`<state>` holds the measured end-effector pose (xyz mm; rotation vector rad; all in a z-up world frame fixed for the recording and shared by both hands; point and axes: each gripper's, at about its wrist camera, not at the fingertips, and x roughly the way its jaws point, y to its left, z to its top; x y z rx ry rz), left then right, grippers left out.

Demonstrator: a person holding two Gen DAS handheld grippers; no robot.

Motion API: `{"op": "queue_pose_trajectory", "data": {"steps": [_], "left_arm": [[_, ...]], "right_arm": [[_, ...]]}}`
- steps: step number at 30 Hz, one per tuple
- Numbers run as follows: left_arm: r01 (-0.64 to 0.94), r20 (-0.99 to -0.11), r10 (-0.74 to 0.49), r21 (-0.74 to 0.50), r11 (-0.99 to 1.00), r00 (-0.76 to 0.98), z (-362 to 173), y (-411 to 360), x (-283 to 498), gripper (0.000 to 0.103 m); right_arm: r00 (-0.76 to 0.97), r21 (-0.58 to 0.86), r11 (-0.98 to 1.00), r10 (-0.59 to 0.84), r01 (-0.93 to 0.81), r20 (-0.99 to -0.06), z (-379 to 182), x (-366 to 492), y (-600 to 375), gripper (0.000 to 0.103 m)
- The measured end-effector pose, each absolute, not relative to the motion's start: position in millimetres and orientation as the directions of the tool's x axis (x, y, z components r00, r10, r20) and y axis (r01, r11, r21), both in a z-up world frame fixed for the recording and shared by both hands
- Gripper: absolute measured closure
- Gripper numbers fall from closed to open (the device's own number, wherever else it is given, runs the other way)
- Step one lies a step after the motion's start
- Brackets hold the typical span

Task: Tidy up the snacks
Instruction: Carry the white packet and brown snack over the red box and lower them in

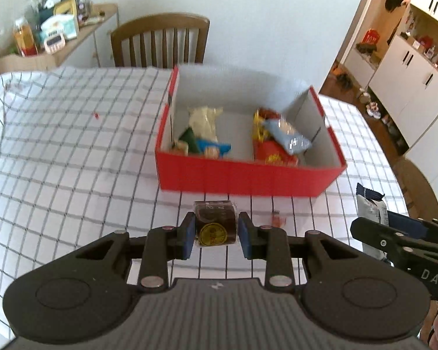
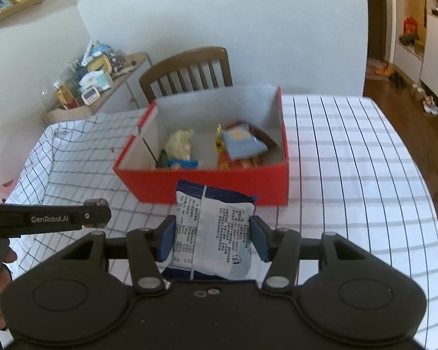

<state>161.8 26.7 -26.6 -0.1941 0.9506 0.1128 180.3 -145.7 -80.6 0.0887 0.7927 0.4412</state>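
Observation:
A red box (image 1: pixel 248 176) with white inner walls stands on the checked tablecloth, also in the right wrist view (image 2: pixel 207 185). It holds several snack packs, among them a pale blue pack (image 1: pixel 289 137) and a cream bag (image 1: pixel 203 122). My left gripper (image 1: pixel 216 230) is shut on a small brown snack with a yellow round label (image 1: pixel 216 227), just in front of the box. My right gripper (image 2: pixel 211 237) is shut on a white and dark blue snack packet (image 2: pixel 216 233), also near the box front. That packet shows at the right of the left wrist view (image 1: pixel 370 213).
A wooden chair (image 1: pixel 160 40) stands behind the table. A side shelf (image 1: pixel 52 43) with bottles and boxes is at the back left. White cabinets (image 1: pixel 408 67) and a wood floor lie to the right. A small red scrap (image 1: pixel 277 220) lies on the cloth.

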Motion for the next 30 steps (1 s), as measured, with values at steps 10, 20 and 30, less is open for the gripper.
{"op": "queue_pose_trajectory", "data": {"steps": [10, 20, 30], "left_arm": [[-0.159, -0.784, 0.056, -0.055, 0.986, 0.619, 8.3, 32.9, 203.6, 0.073], [-0.194, -0.802, 0.086, -0.037, 0.98, 0.591, -1.1, 53.2, 265.7, 0.073], [-0.196, -0.839, 0.081, -0.031, 0.98, 0.538, -36.2, 59.4, 315.4, 0.073]], "right_arm": [[0.656, 0.19, 0.898, 0.423, -0.397, -0.626, -45.7, 217.3, -119.9, 0.05], [0.655, 0.142, 0.905, 0.392, -0.401, -0.646, -49.6, 273.0, -93.1, 0.05], [0.601, 0.151, 0.906, 0.379, -0.395, -0.704, -84.9, 320.5, -75.1, 0.05]]}}
